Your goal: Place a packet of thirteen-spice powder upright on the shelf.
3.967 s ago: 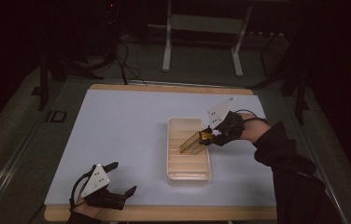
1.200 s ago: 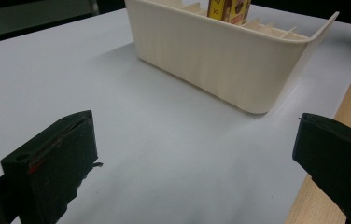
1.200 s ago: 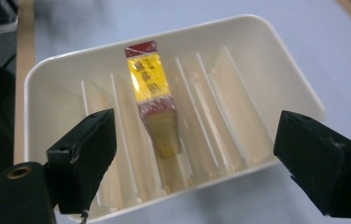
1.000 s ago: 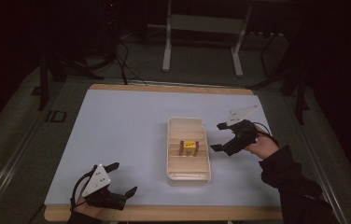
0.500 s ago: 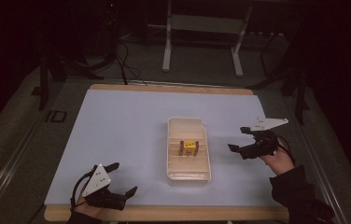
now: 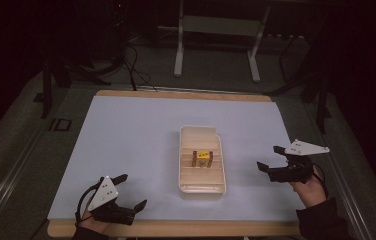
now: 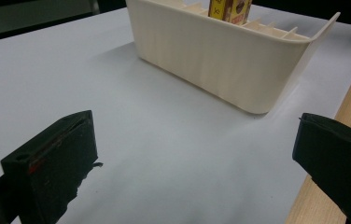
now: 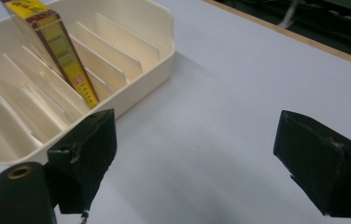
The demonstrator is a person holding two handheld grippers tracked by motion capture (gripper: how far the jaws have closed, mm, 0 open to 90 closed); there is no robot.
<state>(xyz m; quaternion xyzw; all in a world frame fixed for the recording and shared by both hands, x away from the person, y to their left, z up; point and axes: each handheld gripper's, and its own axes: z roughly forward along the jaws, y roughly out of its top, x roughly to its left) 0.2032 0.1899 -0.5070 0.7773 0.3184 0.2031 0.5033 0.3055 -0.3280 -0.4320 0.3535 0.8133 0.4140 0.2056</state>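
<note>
A cream slotted rack [image 6: 201, 187] stands at the middle of the white table [image 6: 136, 135]. A small yellow and brown box [image 6: 202, 157] stands on edge in one of its middle slots; the box [image 8: 54, 44] leans between dividers of the rack [image 8: 136, 65]. My right gripper [image 6: 271, 160] hovers open to the right of the rack, with nothing between its jaws. My left gripper [image 6: 130, 192] rests open at the near left corner, also with nothing in it. From the left gripper view the rack [image 7: 211, 56] is ahead, with the box top [image 7: 228, 8] above its wall.
The wooden table edge [image 6: 176, 229] runs along the front. A metal stand [image 6: 216, 40] and cables [image 6: 136, 65] sit on the dark floor behind the table.
The right gripper let go of the box in the rack, opened, and drew back to the right and toward the person. The left gripper stayed where it was.
</note>
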